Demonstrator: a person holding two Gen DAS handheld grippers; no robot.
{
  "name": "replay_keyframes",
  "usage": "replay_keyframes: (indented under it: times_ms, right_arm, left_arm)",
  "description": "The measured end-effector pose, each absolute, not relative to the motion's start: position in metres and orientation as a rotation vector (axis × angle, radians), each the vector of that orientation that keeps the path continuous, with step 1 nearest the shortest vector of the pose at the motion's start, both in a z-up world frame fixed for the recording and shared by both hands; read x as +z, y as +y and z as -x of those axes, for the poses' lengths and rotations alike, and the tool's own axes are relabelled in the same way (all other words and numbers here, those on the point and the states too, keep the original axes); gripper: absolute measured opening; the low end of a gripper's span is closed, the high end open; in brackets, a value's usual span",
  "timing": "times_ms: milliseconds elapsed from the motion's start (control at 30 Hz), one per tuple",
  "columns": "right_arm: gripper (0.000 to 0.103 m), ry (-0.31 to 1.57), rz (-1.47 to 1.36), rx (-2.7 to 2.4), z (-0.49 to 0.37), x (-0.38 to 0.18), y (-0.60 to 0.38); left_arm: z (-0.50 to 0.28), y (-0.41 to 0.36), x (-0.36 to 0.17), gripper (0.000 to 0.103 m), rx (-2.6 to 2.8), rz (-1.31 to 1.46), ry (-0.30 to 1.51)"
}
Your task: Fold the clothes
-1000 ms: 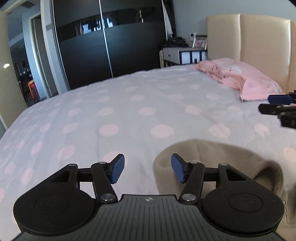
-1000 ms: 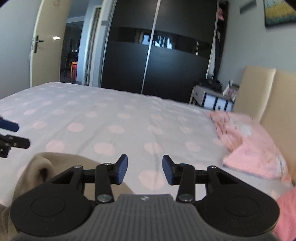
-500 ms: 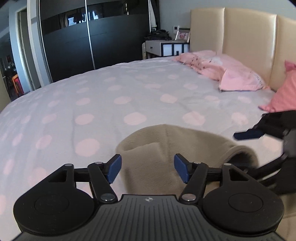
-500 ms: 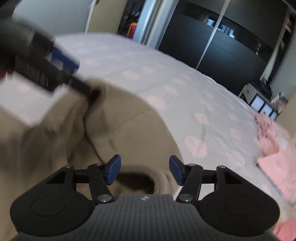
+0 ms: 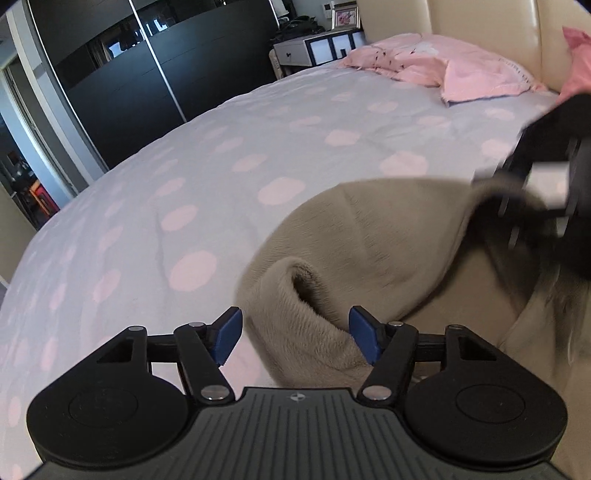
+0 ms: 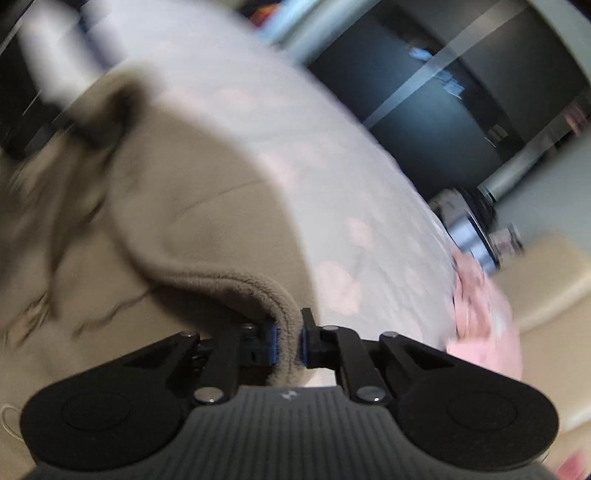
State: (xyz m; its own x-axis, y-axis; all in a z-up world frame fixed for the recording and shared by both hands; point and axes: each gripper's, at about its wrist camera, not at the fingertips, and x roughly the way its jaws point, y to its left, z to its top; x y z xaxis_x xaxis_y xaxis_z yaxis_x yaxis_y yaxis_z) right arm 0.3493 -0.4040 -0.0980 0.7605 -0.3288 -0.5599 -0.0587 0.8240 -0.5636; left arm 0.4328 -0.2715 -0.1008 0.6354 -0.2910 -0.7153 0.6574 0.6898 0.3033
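While a beige fleece garment lies bunched on the bed, the right tongs are closing on its rolled hem, the blue pads already pinching the thick fleece edge between them. The left tongs stand wide apart over another rolled opening of the same garment; a fold of fleece sits between the fingers, against the right-hand pad and clear of the left-hand one, and is not gripped.

The garment rests on the near part of the bed, on a pale cover dotted with pink spots. Beyond the garment, toward the cream padded headboard, a pink pillow and a crumpled pink cloth lie well apart from it. In the left wrist view the right tongs appear as a dark blur at the garment's far right edge, touching the fabric there. In the right wrist view the left tongs show as a dark smear at the garment's upper left corner; the picture is streaked with motion, and little there can be told.

Past the bed's far side, beyond the garment, stands a black glossy wardrobe with sliding doors, and beside the headboard a small white-fronted bedside cabinet.
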Motion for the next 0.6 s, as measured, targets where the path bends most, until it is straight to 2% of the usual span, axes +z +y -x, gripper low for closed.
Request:
replay_keyframes:
  times_ms: [67,133,167,200,233,367,500,567,600]
  right_arm:
    - [0.012,0.654,0.35,-0.293,-0.346,-0.08,-0.436]
    - [0.012,0.679,0.111,-0.342,-0.344,-0.074,-0.467]
    - [0.012,0.711,0.123,-0.328,-0.345,-0.079,-0.469]
    - [0.012,0.742,0.186,-0.306,-0.345,-0.085,-0.465]
    - [0.012,0.771,0.255,-0.284,-0.345,-0.093,-0.46]
    - [0.013,0.839,0.203,-0.26,-0.339,-0.113,-0.467]
    - [0.017,0.833,0.126,-0.235,-0.328,-0.114,-0.477]
    - [0.048,0.775,0.049,-0.205,-0.319,-0.107,-0.483]
    - [0.053,0.742,0.007,-0.183,-0.313,-0.101,-0.486]
  left_arm:
    - [-0.434,-0.269,-0.105,0.052,-0.574,-0.604,0.685]
    - [-0.436,-0.266,-0.109,0.036,-0.571,-0.611,0.692]
    - [-0.438,-0.266,-0.11,0.031,-0.568,-0.613,0.699]
    - [-0.439,-0.265,-0.112,0.021,-0.551,-0.626,0.7]
    - [-0.441,-0.264,-0.115,0.015,-0.533,-0.632,0.709]
    - [-0.451,-0.254,-0.129,0.017,-0.469,-0.608,0.785]
    - [-0.448,-0.247,-0.128,0.021,-0.495,-0.562,0.754]
    - [-0.451,-0.236,-0.118,0.025,-0.519,-0.456,0.758]
    - [-0.451,-0.23,-0.111,0.033,-0.531,-0.402,0.755]
